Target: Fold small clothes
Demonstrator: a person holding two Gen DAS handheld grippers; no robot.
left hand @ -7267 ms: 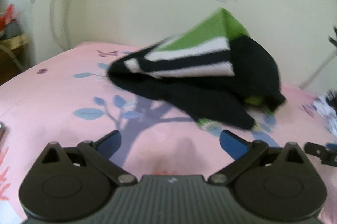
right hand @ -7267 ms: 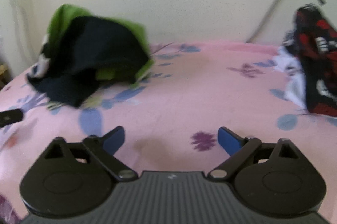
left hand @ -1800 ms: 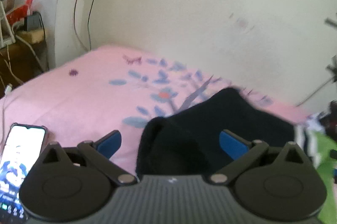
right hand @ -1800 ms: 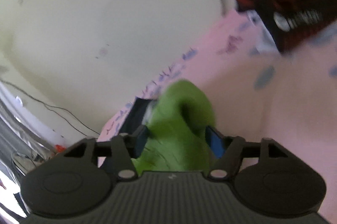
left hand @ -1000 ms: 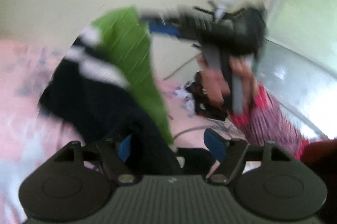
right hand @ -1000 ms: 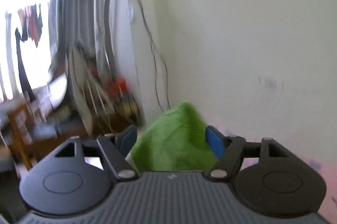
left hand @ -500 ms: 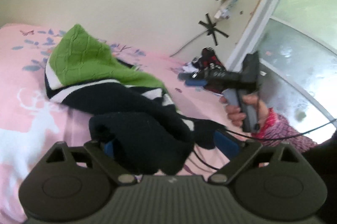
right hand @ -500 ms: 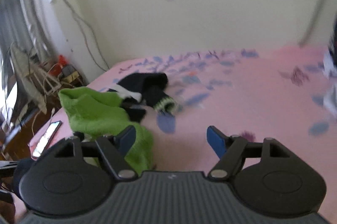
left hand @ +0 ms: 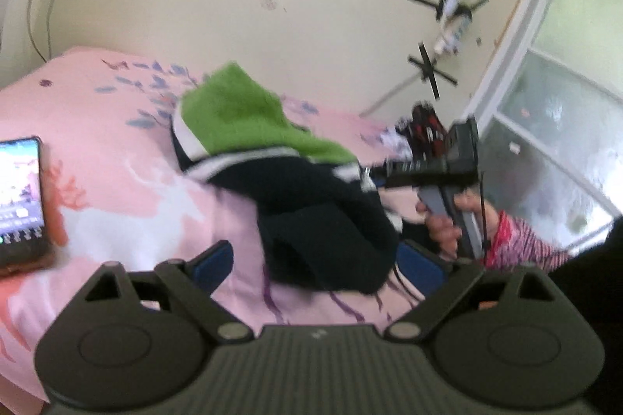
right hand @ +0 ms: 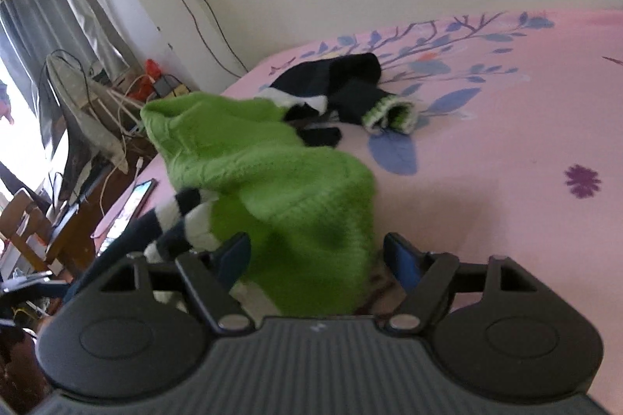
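A knit sweater (left hand: 249, 115) in green, black and white lies crumpled on the pink bed sheet (left hand: 117, 181). My left gripper (left hand: 317, 261) stands open wide. A black fold of the sweater lies between its fingers, close to the right one and apart from the left one. My right gripper (right hand: 317, 257) is low over the sweater's green part (right hand: 280, 181) and its jaws are closing. The knit touches the left finger, and a narrow gap shows at the right finger. A striped cuff (right hand: 389, 113) lies further back. In the left wrist view a hand (left hand: 447, 220) holds that gripper at the sweater's right edge.
A phone (left hand: 19, 200) with its screen lit lies near the bed's left edge, also visible as the phone (right hand: 128, 204). A red and black clothes pile (left hand: 424, 126) sits at the back right by the window. A fan (right hand: 78, 111) and cables stand beside the bed.
The sweater, hanging from the right gripper a second ago, now lies on the bed. The right gripper has dropped onto the green part. The left gripper has drawn back, opened wider and freed the black fold.
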